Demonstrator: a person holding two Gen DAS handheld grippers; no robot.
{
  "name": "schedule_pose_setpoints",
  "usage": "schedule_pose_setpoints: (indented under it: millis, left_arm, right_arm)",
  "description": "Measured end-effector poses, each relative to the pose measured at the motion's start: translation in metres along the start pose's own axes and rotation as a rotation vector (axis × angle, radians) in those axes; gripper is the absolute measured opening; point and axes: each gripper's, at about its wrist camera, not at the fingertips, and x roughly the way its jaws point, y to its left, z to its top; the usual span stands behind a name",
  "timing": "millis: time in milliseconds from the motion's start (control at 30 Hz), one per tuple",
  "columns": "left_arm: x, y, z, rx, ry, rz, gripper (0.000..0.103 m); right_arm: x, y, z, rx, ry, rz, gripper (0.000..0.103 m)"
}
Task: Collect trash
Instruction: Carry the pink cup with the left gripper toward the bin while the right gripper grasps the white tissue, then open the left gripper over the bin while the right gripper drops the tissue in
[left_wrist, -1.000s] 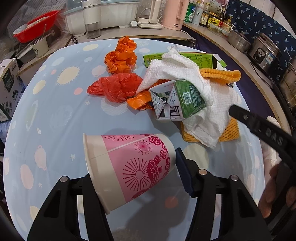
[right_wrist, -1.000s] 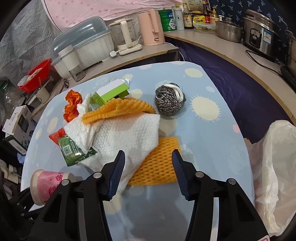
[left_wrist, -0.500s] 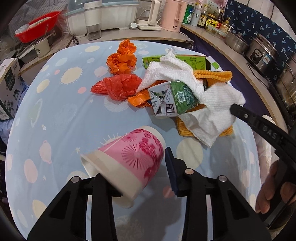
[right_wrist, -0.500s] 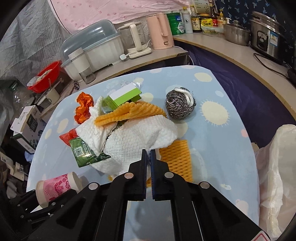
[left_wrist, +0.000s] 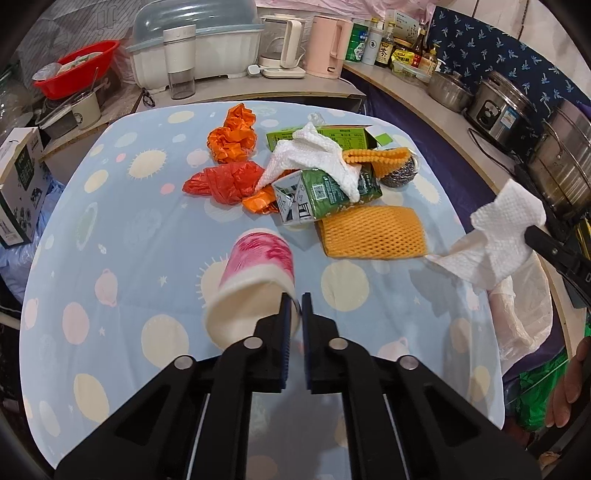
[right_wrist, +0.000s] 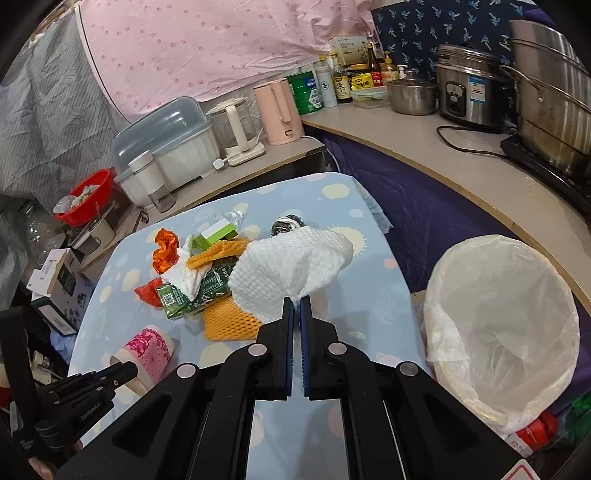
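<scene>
My left gripper (left_wrist: 294, 301) is shut on the rim of a pink paper cup (left_wrist: 255, 273), held tilted above the blue table (left_wrist: 110, 229). My right gripper (right_wrist: 296, 303) is shut on a white paper towel (right_wrist: 288, 269), lifted off the trash pile; towel and gripper show at the right of the left wrist view (left_wrist: 498, 236). On the table lie a green carton (left_wrist: 325, 192), orange foam netting (left_wrist: 373, 230), orange plastic bags (left_wrist: 232, 136), another paper towel (left_wrist: 314, 155) and a steel scourer (left_wrist: 400, 173). A bin with a white liner (right_wrist: 502, 314) stands to the right.
A counter behind the table holds a pink kettle (left_wrist: 328, 48), a dish rack (left_wrist: 192, 48) and a red bowl (left_wrist: 77, 66). Steel pots (right_wrist: 469, 92) line the right counter. A cardboard box (left_wrist: 18, 184) sits at the table's left.
The left gripper closed on the cup's rim and lifted it. The right gripper closed on the paper towel and pulled it up and right, off the pile.
</scene>
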Motion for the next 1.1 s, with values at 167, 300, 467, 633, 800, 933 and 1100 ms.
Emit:
schedule_pose_setpoints:
  millis: [167,300,467,633,800,933,1100]
  left_arm:
    - [-0.013,-0.009,-0.007,0.018,-0.015,-0.004,0.003]
    - [-0.024,-0.022,-0.008,0.050,-0.025,-0.018,0.003]
    - [-0.038,-0.053,-0.007,0.115,-0.045,-0.053,0.003]
    - [-0.051,-0.099,-0.002,0.196,-0.066,-0.115,0.003]
    - [-0.059,-0.152,0.003,0.285,-0.089,-0.180,0.003]
    - [-0.060,-0.198,0.007,0.356,-0.096,-0.231,0.003]
    - [-0.055,-0.249,0.010,0.432,-0.108,-0.268,0.003]
  right_arm:
    - [-0.020,-0.019,-0.008,0.027,-0.015,-0.026,0.004]
    - [-0.041,-0.044,-0.009,0.064,-0.046,-0.062,0.004]
    - [-0.071,-0.081,-0.007,0.125,-0.098,-0.129,0.004]
    - [-0.091,-0.121,-0.006,0.176,-0.133,-0.200,0.004]
    - [-0.098,-0.162,-0.007,0.207,-0.129,-0.263,0.004]
    - [-0.096,-0.189,-0.006,0.223,-0.104,-0.280,0.004]
    - [-0.087,-0.208,-0.005,0.228,-0.067,-0.290,0.004]
